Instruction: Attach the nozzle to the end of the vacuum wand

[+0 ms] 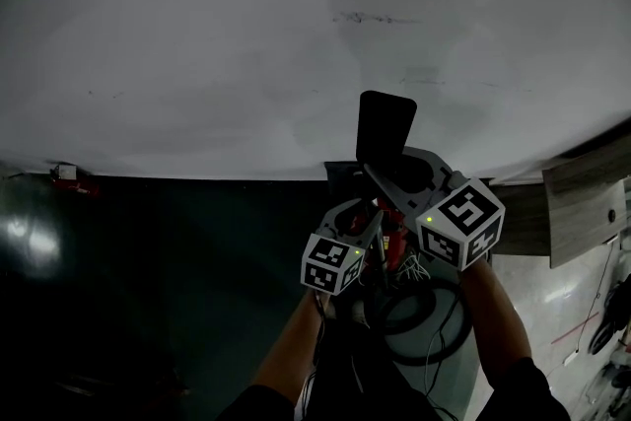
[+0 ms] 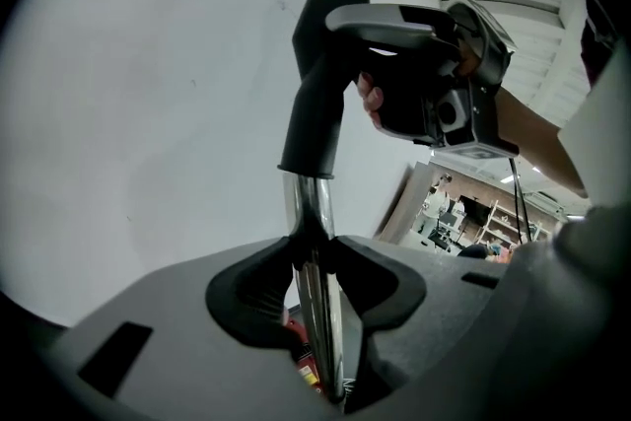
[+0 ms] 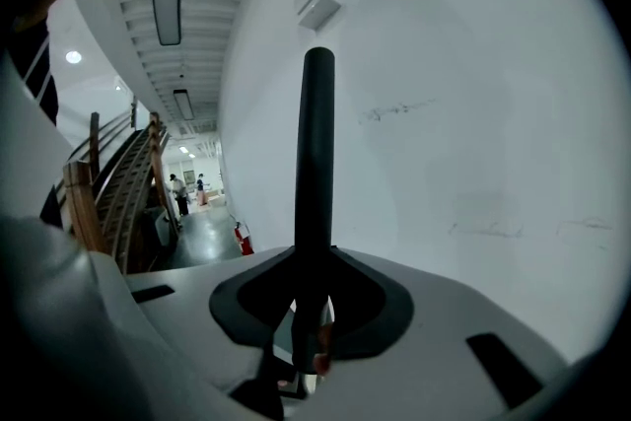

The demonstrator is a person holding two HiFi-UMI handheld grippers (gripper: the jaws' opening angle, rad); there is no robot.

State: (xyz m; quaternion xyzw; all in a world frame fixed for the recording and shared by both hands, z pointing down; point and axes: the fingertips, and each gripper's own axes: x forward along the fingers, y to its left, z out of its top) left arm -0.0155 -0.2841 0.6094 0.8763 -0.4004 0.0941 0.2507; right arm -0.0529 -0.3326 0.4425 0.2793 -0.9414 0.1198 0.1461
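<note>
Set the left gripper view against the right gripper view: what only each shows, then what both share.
Left gripper view only: the chrome wand, clamped by the left gripper. Right gripper view only: a stairway and a red extinguisher down a corridor. Both: the black nozzle, upright against the white wall.

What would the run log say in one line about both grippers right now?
left gripper: shut on wand | right gripper: shut on nozzle | nozzle collar over wand end
</note>
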